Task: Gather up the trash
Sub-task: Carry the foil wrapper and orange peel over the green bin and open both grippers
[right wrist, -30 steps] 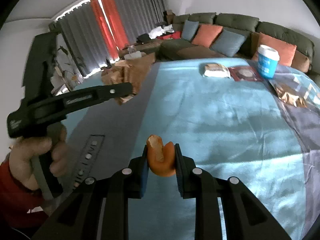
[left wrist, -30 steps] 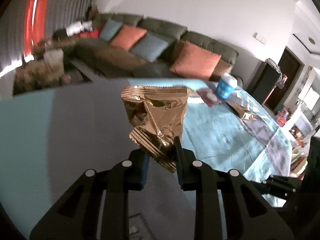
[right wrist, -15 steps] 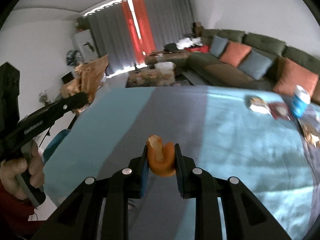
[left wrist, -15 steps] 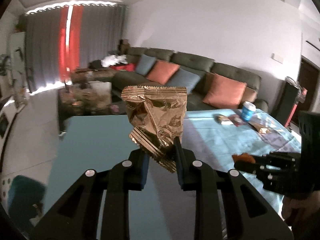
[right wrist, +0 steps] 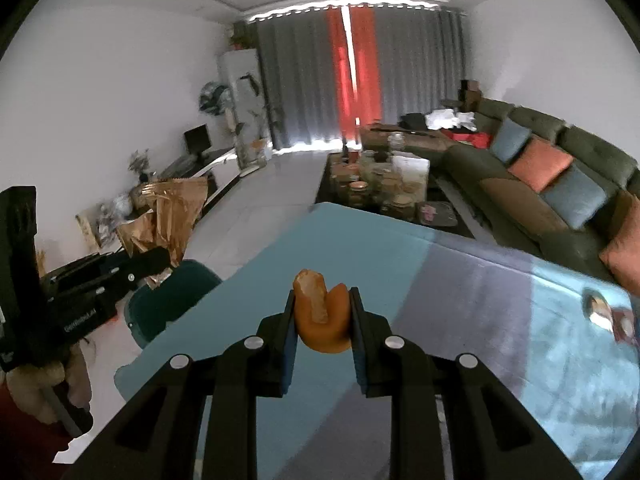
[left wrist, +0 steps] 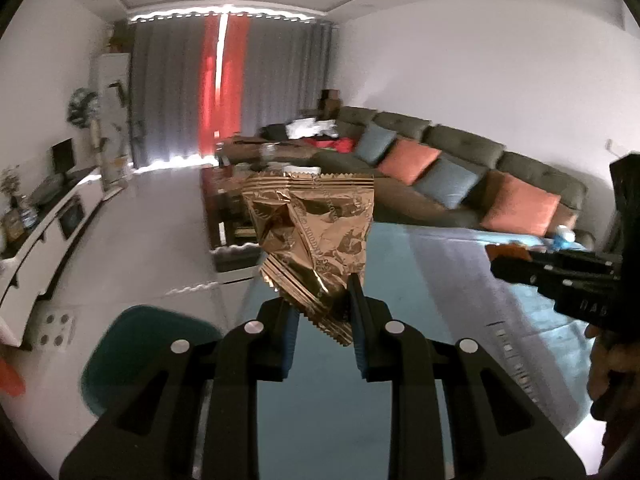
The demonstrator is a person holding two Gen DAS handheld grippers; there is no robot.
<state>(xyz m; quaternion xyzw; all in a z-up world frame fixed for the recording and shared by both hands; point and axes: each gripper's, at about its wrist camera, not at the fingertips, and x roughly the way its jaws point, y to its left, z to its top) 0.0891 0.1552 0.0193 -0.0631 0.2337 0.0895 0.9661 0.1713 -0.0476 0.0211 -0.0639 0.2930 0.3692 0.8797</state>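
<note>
Gold foil wrapper (left wrist: 312, 240), crumpled, stands pinched by its lower corner in the left gripper (left wrist: 322, 320) jaws; the right gripper (right wrist: 322, 320) jaws clamp an orange peel (right wrist: 322, 316) above the blue-clothed desk (right wrist: 256, 280).

Gold wrapper (left wrist: 316, 236), orange peel (right wrist: 322, 316)

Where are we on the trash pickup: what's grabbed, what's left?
Done: two pieces are picked up. In hand: the left gripper is shut on a gold wrapper, the right gripper on an orange peel, both near the teal bin beside the table. Left: drop both; at least one more item remains on the table.
</note>
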